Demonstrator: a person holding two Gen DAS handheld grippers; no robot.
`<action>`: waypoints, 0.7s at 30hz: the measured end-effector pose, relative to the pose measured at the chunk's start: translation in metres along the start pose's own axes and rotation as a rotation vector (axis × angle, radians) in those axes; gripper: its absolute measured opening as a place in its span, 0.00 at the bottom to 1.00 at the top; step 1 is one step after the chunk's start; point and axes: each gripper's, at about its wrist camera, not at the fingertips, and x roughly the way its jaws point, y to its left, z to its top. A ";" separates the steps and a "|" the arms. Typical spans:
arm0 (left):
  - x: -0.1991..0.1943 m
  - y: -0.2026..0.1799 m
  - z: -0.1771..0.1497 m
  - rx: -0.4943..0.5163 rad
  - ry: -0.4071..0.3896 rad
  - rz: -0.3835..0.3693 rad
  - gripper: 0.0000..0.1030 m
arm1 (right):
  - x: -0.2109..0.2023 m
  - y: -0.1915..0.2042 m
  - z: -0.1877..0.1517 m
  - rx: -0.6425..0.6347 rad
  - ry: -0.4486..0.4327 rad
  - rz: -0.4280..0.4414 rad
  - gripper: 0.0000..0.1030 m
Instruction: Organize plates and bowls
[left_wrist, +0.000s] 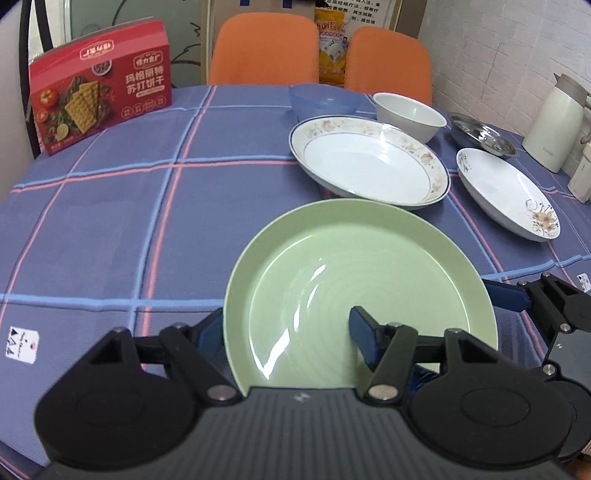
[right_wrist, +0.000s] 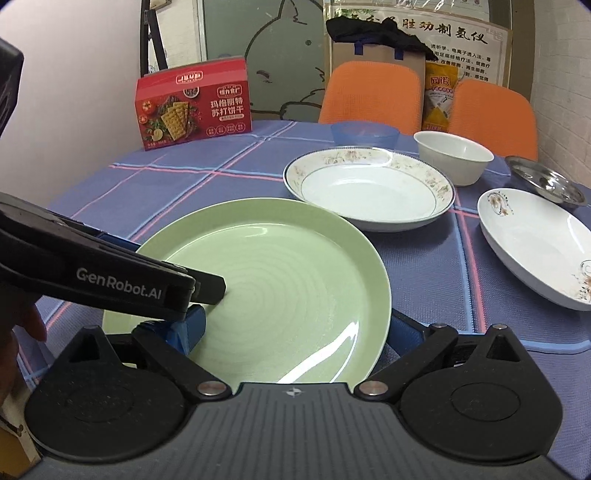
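Note:
A green plate (left_wrist: 354, 266) (right_wrist: 280, 273) lies near the front edge of the checked tablecloth. My left gripper (left_wrist: 286, 332) is open across its left rim, with one finger above the plate and the other beyond and below the rim. My right gripper (right_wrist: 295, 328) is open across the right rim in the same way. Their inner fingers nearly meet over the plate. Behind it are a floral-rimmed deep plate (left_wrist: 369, 162), a white flower-painted plate (left_wrist: 506, 192), a white bowl (left_wrist: 410, 114), a blue bowl (left_wrist: 323, 99) and a steel dish (left_wrist: 484, 136).
A red cracker box (left_wrist: 99, 85) stands at the back left of the table. A white kettle (left_wrist: 554, 122) stands at the far right edge. Two orange chairs (left_wrist: 264, 48) are behind the table. A hand (right_wrist: 22, 332) holds the left gripper.

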 end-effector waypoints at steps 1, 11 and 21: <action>0.002 0.000 -0.002 0.005 -0.007 -0.003 0.63 | 0.003 -0.001 -0.002 0.002 0.012 0.001 0.88; -0.026 0.018 0.024 -0.035 -0.182 -0.040 0.98 | -0.033 -0.036 0.017 0.065 -0.071 0.014 0.86; 0.003 0.026 0.104 -0.017 -0.229 -0.041 0.98 | 0.001 -0.083 0.086 0.002 -0.122 -0.065 0.86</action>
